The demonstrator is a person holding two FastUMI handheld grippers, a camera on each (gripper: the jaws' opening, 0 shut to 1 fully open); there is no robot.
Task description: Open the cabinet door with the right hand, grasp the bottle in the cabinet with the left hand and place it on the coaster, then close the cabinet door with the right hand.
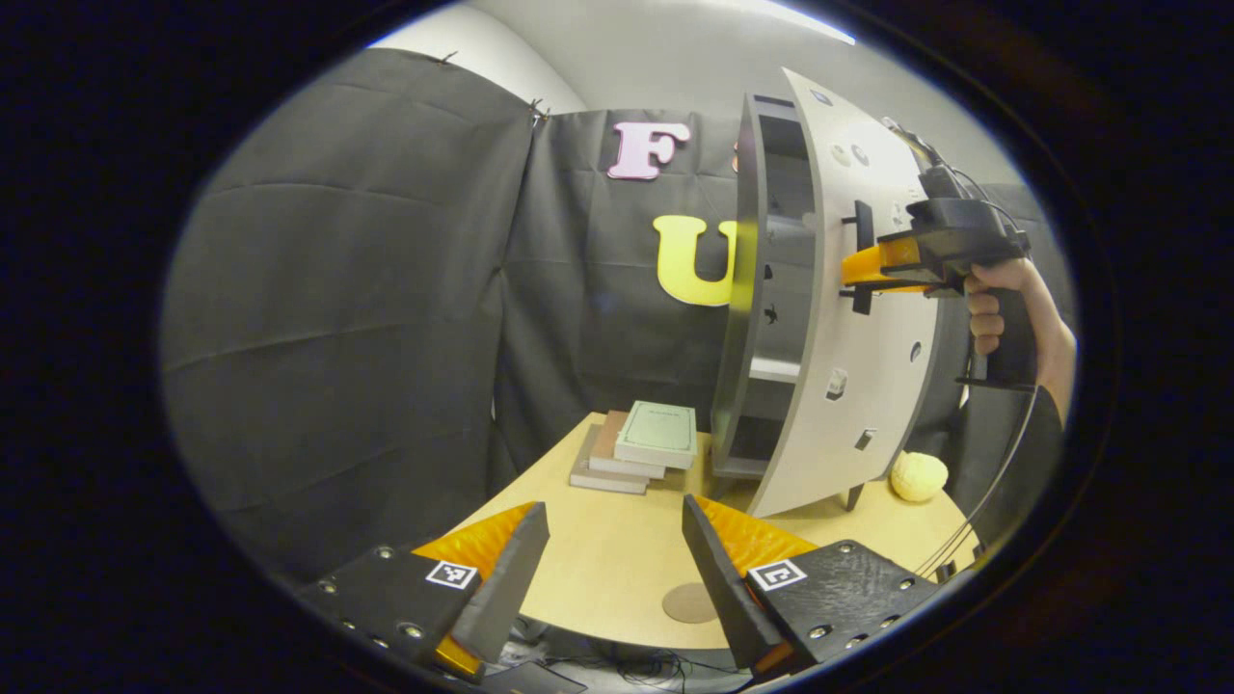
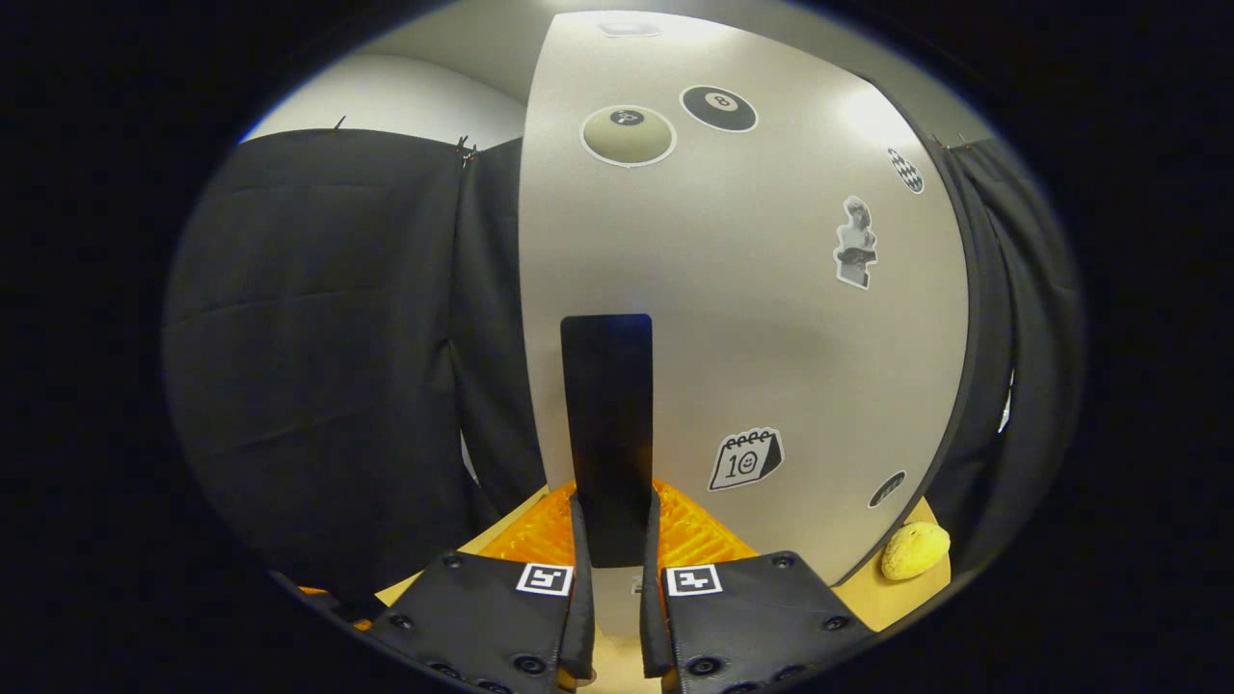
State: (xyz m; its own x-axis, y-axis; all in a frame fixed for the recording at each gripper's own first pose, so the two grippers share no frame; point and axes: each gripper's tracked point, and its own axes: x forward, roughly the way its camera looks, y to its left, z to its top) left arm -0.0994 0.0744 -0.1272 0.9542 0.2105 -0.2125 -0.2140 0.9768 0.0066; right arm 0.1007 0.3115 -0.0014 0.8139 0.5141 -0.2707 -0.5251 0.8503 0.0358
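In the left gripper view the grey cabinet (image 1: 771,289) stands on the table with its pale door (image 1: 848,386) swung partly open, showing dark shelves edge-on. My right gripper (image 1: 872,270), held by a hand (image 1: 998,308), is closed around the door's black handle (image 1: 861,217). In the right gripper view that handle (image 2: 607,424) stands upright between my right gripper's (image 2: 612,549) two fingers, which press on it from both sides. A round brown coaster (image 1: 689,602) lies near the table's front edge. Just above it my left gripper (image 1: 612,559) is open and holds nothing.
A stack of books (image 1: 641,443) lies on the wooden table (image 1: 598,549) left of the cabinet. A yellow sponge ball (image 1: 918,475) (image 2: 916,551) rests by the door's lower right corner. Black cloth walls close in behind and to the left.
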